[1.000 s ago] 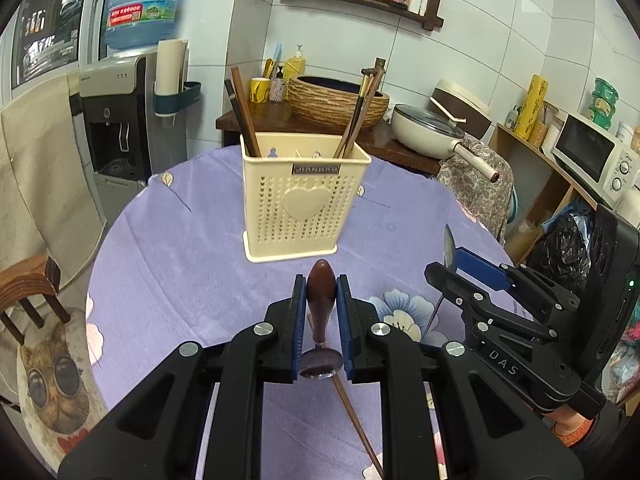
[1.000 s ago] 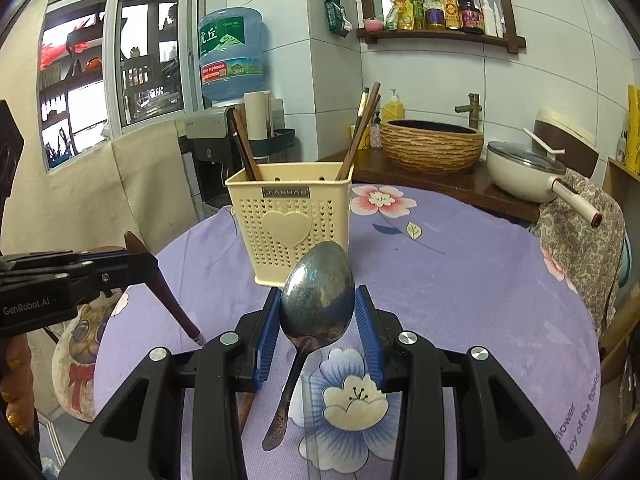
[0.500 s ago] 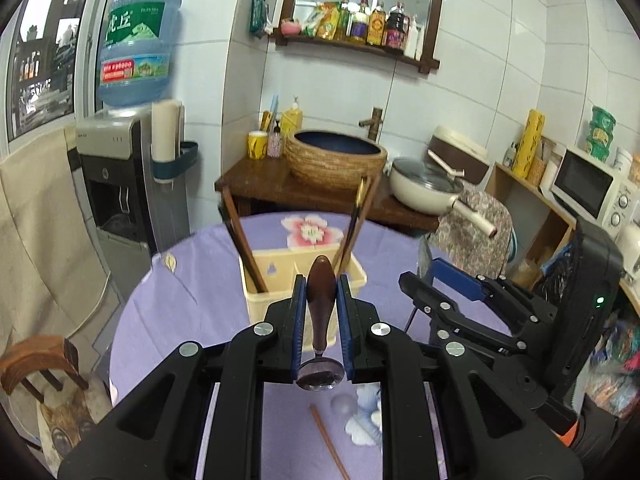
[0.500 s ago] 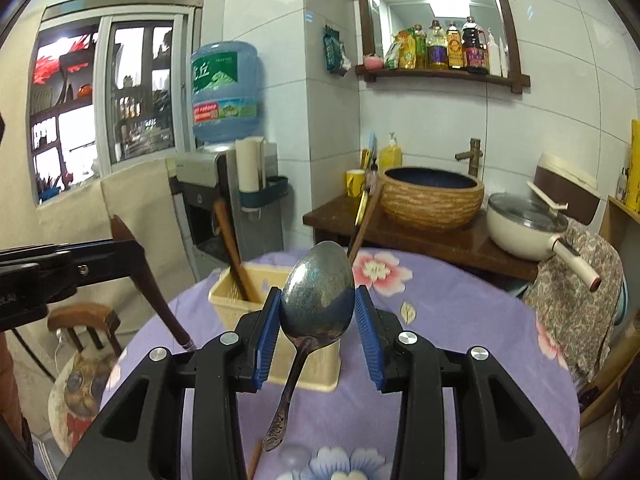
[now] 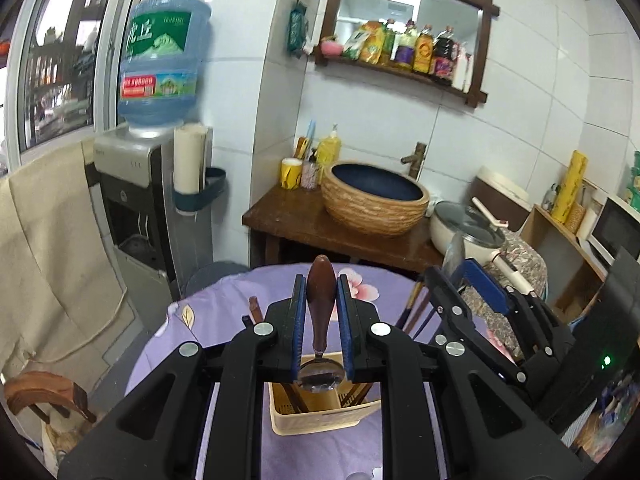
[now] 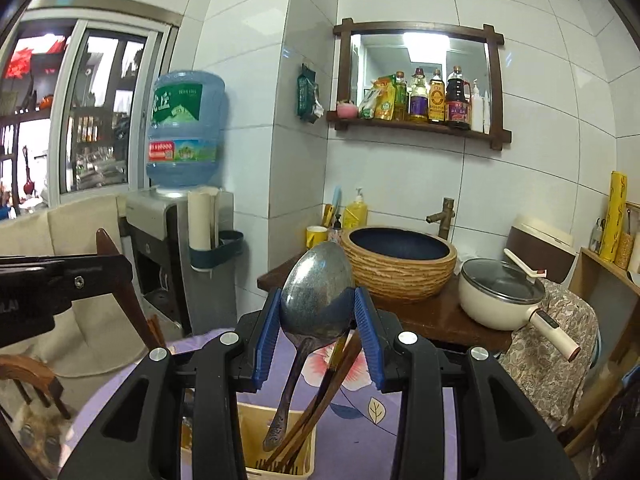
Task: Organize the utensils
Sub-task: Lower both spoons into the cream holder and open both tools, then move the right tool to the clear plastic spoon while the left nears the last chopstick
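My left gripper [image 5: 321, 294] is shut on a wooden-handled spoon [image 5: 320, 300], handle up and metal bowl hanging just above the cream utensil basket [image 5: 320, 414]. My right gripper [image 6: 318, 310] is shut on the bowl of a metal spoon [image 6: 316, 300]; its handle hangs down over the basket [image 6: 276, 440], which holds wooden chopsticks [image 6: 324, 396]. The right gripper also shows at the right of the left wrist view [image 5: 460, 284]. The left gripper shows at the left of the right wrist view [image 6: 100, 276].
The basket stands on a round table with a purple flowered cloth [image 5: 216, 312]. Behind it are a water dispenser [image 5: 156, 216], a wooden counter with a woven basin [image 5: 374, 198] and a white pot [image 6: 500, 296]. A wooden chair [image 5: 44, 392] stands at left.
Both grippers have risen and moved forward over the basket, each still holding its spoon. The basket has dropped from mid-frame to below the fingers in both views.
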`<state>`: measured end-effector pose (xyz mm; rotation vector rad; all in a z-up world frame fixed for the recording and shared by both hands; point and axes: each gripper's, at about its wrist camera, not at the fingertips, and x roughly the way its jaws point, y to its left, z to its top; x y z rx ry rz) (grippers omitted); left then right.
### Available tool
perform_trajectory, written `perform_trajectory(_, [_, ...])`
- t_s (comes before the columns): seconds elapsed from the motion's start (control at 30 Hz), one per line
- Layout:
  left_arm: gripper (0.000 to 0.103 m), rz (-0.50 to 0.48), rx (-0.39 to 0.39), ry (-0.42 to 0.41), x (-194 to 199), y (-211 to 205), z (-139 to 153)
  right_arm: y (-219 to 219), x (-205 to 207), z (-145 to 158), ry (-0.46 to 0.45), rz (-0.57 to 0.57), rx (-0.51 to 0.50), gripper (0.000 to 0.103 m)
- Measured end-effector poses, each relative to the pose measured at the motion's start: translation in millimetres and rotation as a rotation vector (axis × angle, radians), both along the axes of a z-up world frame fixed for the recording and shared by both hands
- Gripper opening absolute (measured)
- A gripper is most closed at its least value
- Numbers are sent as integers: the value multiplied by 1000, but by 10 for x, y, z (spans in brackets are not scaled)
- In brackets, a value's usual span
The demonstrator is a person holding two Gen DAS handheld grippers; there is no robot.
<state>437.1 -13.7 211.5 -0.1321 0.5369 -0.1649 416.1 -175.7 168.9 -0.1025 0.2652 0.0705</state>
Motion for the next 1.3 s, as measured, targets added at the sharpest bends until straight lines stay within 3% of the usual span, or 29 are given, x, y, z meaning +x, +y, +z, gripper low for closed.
perform_trajectory(0.2, [15,5,-1,71,122,25,-540,-15,31,-484,59,4,-12,37])
perform_trajectory(0.5, [15,-2,12,125,58,-62,-1015,34,-66,-926,112,12,-47,37])
perform_trajectory(0.77, [16,-2,30,107,-95,-101,-1086,46,-194,-1039,143,39,-71,39])
perform_trajectory(0.83, [24,-4,35,90,-186,-86,-1036,-2,-277,-999,140,52,-52,46])
perform_trajectory(0.9, [50,-14,32,62,-341,-67,-1000,-71,-408,-947,136,63,-34,53])
perform_trajectory(0.93, [55,-15,28,50,-405,-48,-985,-105,-461,-933,135,65,-28,53])
perform_trajectory(1.1, [63,-23,27,60,-806,35,-1123,-309,-758,-1015,255,112,11,55])
perform_trajectory(1.2, [64,-28,3,119,-1013,79,-1368,-367,-890,-1198,347,124,10,55])
perform_trajectory(1.3, [64,-27,29,180,-1190,59,-1668,-394,-1034,-1483,445,132,2,55])
